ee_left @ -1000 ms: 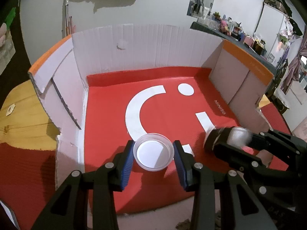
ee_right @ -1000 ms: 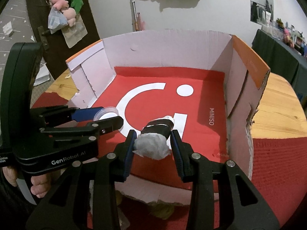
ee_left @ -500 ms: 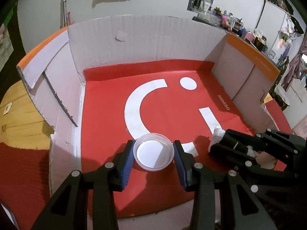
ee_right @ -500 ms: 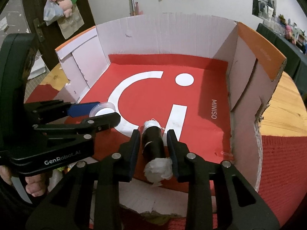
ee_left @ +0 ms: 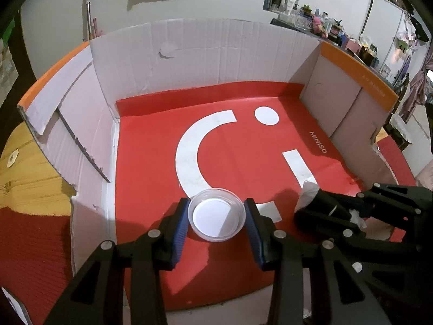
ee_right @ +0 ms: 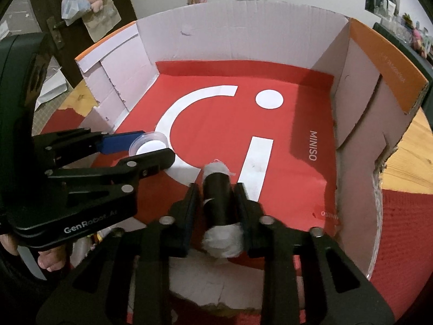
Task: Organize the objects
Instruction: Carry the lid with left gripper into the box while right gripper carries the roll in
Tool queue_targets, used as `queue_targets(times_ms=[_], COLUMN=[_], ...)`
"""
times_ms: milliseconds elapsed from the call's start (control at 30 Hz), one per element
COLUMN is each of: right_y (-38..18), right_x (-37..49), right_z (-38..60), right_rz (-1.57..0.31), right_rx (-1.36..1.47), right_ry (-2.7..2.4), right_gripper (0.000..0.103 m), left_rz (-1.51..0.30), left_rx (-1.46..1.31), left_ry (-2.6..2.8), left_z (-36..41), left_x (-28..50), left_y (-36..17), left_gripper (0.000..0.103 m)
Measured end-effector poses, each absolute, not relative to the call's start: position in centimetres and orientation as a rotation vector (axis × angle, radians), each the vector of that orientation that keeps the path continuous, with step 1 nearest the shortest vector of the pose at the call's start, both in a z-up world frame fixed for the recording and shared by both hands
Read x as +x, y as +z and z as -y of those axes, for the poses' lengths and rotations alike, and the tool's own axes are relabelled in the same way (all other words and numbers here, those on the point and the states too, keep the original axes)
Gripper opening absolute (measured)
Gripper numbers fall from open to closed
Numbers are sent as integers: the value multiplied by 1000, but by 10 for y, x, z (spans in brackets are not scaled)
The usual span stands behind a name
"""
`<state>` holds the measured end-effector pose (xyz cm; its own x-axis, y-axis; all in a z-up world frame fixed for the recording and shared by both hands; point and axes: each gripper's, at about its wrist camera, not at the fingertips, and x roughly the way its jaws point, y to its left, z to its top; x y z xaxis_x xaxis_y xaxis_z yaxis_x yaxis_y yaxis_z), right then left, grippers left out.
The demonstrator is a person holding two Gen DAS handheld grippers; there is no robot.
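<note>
My left gripper (ee_left: 216, 212) is shut on a small clear plastic cup (ee_left: 217, 218) with a white bottom, just above the red floor at the front of an open cardboard box (ee_left: 205, 51). It also shows in the right wrist view (ee_right: 150, 146), held by the left gripper (ee_right: 140, 149). My right gripper (ee_right: 216, 192) is shut on a black roll (ee_right: 217, 200) stuffed with white tissue at both ends, low over the box's front edge. In the left wrist view the right gripper (ee_left: 319, 211) and roll (ee_left: 307, 193) sit right of the cup.
The box has white walls with orange-topped side flaps (ee_right: 387, 62) and a red MINISO sheet (ee_right: 230, 113) as floor. It stands on a wooden table (ee_right: 406, 157) with red mats (ee_left: 32, 246). A torn front flap (ee_right: 205, 284) lies below the right gripper.
Both grippers moved forward and down into the box front. The black roll turned from tissue end toward the camera to lying lengthwise between the right fingers.
</note>
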<state>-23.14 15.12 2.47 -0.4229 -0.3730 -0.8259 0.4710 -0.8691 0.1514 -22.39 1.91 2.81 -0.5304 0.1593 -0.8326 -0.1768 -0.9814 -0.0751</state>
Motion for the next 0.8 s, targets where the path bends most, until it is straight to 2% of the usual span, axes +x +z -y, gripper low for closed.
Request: queue_targets(times_ms=[133,633,800], right_y=[26,25,26], right_x=[-232,-248,-247], right_z=[-148,-150,-151], right_rz=[-171,-109,-101], right_rx=[1281,1280,1279], right_ry=[-2303,-2343,-2341], right_gripper=[21,21,21], left_rz=[-32,-19,-19], left_rx=[-1405,-1407,-1403], left_ry=[2586,2600,2605], left_z=[-22,-20,-20], left_x=[-226,-231,-231], left_y=[28,27,28], left_gripper=[42,43,45])
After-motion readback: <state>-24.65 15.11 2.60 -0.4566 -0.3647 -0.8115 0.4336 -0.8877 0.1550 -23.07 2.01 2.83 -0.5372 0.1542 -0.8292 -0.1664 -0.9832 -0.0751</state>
